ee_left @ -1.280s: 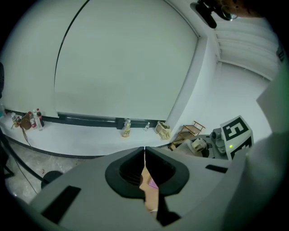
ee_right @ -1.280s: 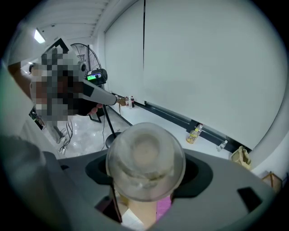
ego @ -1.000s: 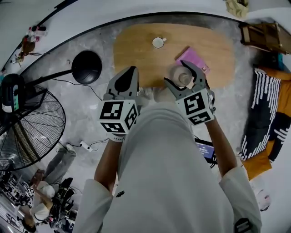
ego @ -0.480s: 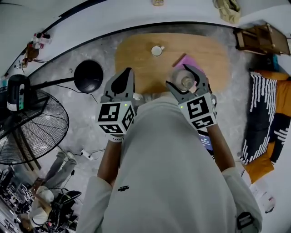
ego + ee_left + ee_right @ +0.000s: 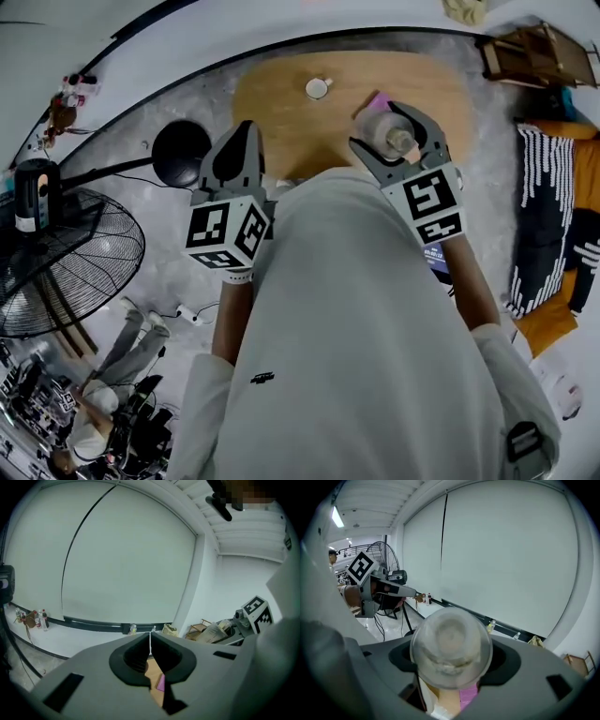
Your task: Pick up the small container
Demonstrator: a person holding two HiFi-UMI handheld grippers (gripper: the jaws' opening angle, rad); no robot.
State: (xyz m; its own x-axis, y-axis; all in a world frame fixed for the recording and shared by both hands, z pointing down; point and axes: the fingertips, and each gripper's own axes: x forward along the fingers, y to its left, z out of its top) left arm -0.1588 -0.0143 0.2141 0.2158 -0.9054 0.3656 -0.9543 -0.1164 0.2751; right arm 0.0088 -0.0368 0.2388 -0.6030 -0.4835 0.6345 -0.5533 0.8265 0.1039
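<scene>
The right gripper (image 5: 452,667) is clamping the small container (image 5: 451,648), a clear one that is filling the gap between its jaws, with both pads pressing its sides. The left gripper (image 5: 151,641) is holding its jaws together on nothing. The wooden table (image 5: 281,94) is lying below both pairs of jaws.
</scene>
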